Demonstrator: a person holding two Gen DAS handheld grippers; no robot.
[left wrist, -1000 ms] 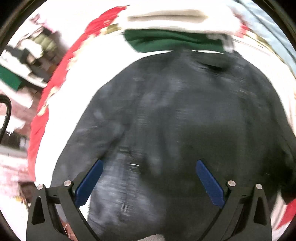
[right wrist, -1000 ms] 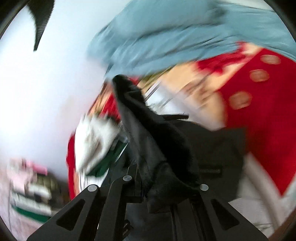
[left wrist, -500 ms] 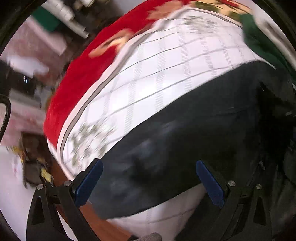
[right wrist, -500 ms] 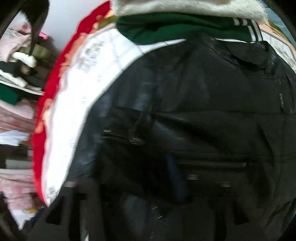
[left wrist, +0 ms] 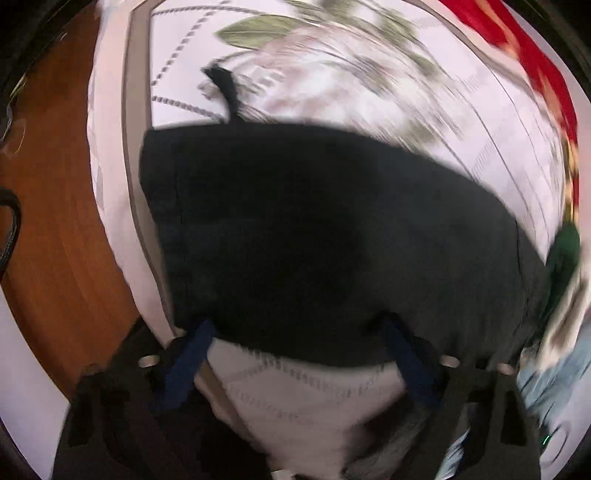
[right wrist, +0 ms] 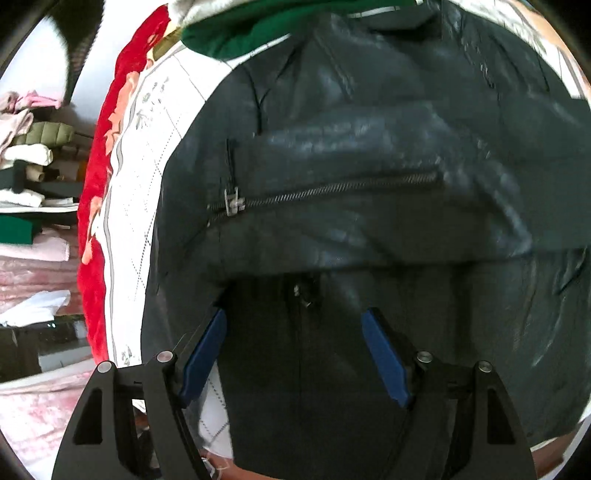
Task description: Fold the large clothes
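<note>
A large black leather jacket [right wrist: 369, 155] lies spread on a bed, with a sleeve folded across its body and a zip [right wrist: 321, 195] along that sleeve. My right gripper [right wrist: 295, 317] is open and empty just above the jacket's lower part. In the left wrist view a black sleeve or edge of the jacket [left wrist: 314, 236] lies across the white bedspread [left wrist: 332, 81]. My left gripper [left wrist: 299, 328] is open, its blue pads at the near edge of that black cloth. The left view is blurred.
The white bedspread [right wrist: 147, 192] has a red flowered border [right wrist: 96, 206]. Green and white folded clothes [right wrist: 251, 33] lie past the jacket's collar. Shelves with stacked clothes [right wrist: 29, 162] stand at the left. A brown wooden floor [left wrist: 55, 240] borders the bed.
My right gripper has let go of the black sleeve and opened above the jacket. My left gripper has swung left and down to the jacket's edge near the bed's side.
</note>
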